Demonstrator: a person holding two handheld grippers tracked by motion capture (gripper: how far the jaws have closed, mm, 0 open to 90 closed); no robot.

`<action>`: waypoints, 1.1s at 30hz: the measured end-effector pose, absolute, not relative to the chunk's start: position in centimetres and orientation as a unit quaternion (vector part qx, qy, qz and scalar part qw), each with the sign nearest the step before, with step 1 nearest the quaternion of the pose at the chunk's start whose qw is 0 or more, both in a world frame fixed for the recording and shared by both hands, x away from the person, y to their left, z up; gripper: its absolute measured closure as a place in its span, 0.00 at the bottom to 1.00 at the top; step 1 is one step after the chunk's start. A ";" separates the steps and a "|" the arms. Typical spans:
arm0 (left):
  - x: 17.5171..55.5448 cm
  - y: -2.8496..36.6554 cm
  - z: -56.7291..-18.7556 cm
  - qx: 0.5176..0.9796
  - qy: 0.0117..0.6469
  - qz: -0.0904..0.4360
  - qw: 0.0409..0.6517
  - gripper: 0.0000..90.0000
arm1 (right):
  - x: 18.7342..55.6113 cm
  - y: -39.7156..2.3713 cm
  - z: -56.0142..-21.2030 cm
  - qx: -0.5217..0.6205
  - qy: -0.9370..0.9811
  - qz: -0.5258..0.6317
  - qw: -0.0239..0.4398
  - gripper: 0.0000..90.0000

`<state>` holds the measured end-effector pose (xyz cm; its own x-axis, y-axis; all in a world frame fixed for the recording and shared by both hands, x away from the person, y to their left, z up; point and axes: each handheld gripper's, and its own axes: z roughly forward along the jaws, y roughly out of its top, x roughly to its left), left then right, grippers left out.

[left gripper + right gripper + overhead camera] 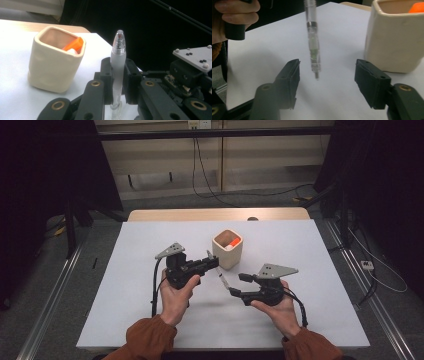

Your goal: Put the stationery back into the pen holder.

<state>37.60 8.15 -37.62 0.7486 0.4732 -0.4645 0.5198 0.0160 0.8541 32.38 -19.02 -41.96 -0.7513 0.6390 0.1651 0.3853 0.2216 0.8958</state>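
Covering most of the scene, the white desk (pixel 150 310) carried a cream cup (pixel 227 250) near its middle, an orange item (pixel 74 45) inside. Just near of it, the left hand-held gripper (pixel 212 262) clamped a clear pen (pixel 117 67); the right hand-held gripper (pixel 239 285) stood open around the pen's tip, not touching.

No text, label, brand, number or sign can be read anywhere in these views.
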 end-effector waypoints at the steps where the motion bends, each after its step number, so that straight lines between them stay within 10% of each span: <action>1: 37.6 8.2 -37.6 0.701 0.354 -0.017 0.619 0.89 | 32.4 -19.2 -41.9 0.336 0.771 0.527 0.122 0.38; 33: 39.2 9.1 -35.4 0.757 0.306 0.078 0.572 0.89 | 30.5 -25.2 -42.4 0.437 0.753 0.463 0.167 0.09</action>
